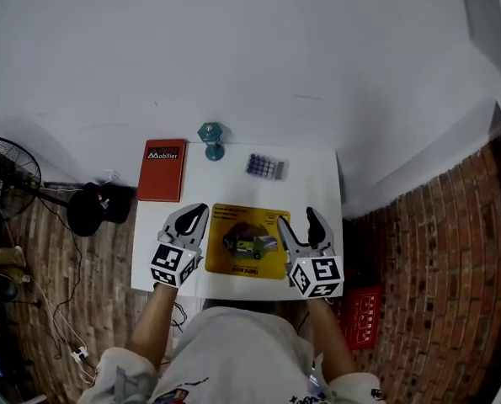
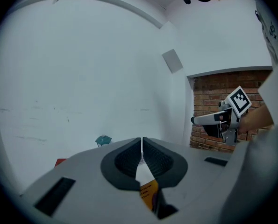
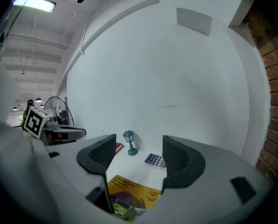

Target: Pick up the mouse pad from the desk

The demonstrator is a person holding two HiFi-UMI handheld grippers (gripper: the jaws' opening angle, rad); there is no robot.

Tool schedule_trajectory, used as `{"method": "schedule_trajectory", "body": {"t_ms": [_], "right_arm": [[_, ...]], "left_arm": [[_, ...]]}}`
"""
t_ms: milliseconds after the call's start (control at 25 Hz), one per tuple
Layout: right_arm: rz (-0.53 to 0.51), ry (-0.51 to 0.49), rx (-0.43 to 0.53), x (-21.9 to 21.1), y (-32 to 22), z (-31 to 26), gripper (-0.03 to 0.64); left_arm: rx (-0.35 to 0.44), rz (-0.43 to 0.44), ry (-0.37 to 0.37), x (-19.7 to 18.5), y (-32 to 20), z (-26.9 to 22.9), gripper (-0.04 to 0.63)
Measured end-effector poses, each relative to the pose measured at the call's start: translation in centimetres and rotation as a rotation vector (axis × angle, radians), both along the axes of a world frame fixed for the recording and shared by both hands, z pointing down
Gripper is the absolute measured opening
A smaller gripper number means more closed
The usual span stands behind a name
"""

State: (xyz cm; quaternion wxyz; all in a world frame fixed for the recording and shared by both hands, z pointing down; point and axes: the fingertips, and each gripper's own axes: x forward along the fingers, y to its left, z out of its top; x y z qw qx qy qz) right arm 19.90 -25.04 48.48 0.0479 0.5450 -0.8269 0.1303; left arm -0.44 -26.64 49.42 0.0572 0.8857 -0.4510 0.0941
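Mouse pad [image 1: 248, 241] flat on surface [image 1: 233, 183] between both grippers: right gripper [image 1: 298, 219] fingers wide above its right edge, left gripper [image 1: 201, 212] fingers closed, empty, probably equally near.

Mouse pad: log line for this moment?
mouse pad: flat on desk | left gripper: shut, empty | right gripper: open, empty | grasp: none

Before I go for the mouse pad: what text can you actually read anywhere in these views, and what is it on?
"Mobilier": white lettering on the red book, read in the head view.
Mouse pad: lines of small print on the yellow, too small to read in any view.
Red box at the far right: white print, too blurred to read.
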Motion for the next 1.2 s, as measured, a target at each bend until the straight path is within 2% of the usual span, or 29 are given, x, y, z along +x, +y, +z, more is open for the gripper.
{"method": "schedule_trajectory", "body": {"t_ms": [200, 560, 720, 1200], "right_arm": [[0.034, -0.01, -0.057, 0.0, 0.4, 2.1, 0.305], [0.069, 0.015, -0.277, 0.0, 2.2, 11.3, 0.318], [0.049, 0.049, -0.393, -0.6, 3.7, 15.9, 0.342], [0.067, 0.147, -0.64, -0.5, 7.3, 26.6, 0.39]], "left_arm": [[-0.035, 0.024, -0.01, -0.2, 0.2, 1.2, 0.029], [-0.094, 0.028, -0.006, -0.9, 1.0, 4.2, 0.029], [-0.121, 0.015, -0.014, -1.6, 1.6, 4.9, 0.029], [-0.162, -0.044, -0.014, -4.8, 3.5, 7.1, 0.029]]}}
